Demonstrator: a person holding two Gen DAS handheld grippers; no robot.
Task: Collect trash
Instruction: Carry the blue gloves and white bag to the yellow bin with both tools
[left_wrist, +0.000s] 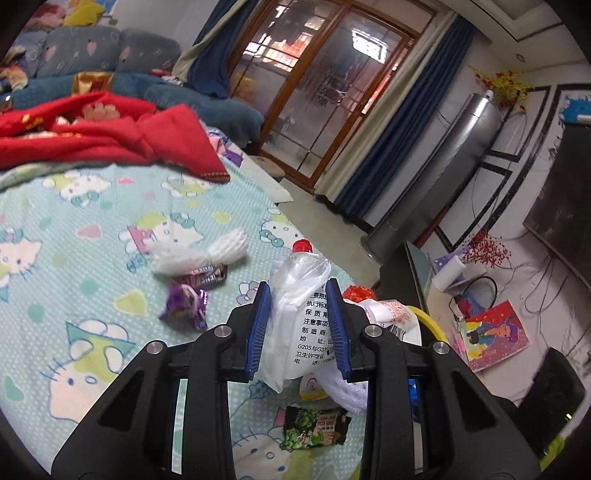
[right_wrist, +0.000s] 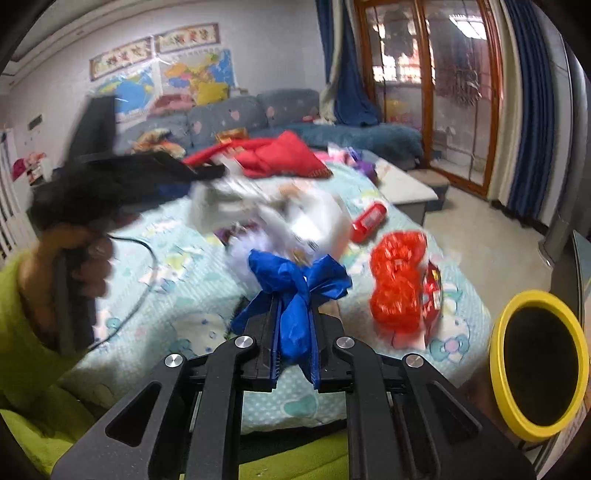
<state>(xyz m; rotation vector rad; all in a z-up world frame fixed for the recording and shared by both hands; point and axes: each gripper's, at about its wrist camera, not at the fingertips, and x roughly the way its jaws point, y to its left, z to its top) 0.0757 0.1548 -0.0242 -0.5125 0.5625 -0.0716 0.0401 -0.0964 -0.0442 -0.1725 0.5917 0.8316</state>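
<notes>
Currently we hold two grippers over the bedsheet (left_wrist: 92, 206). Our left gripper (left_wrist: 300, 325) has its two blue fingers (left_wrist: 258, 325) clamped on one clear plastic pouch (left_wrist: 299, 295) with a red cap and printed Chinese text, held above the sheet. Our right gripper (right_wrist: 294, 332) is pinched tight on one crumpled blue plastic scrap (right_wrist: 295, 291).

On the sheet in the left wrist view we count one white foam net (left_wrist: 201, 251) at ten o'clock of the pouch, one purple wrapper (left_wrist: 186, 306) at nine o'clock, one small dark striped wrapper (left_wrist: 208, 277) touching the net, and one green snack packet (left_wrist: 314, 428) at six o'clock.

In the right wrist view one red mesh bundle (right_wrist: 397, 284) lies at three o'clock of the scrap, and one yellow-rimmed bin (right_wrist: 539, 365) stands at four o'clock, off the bed.
</notes>
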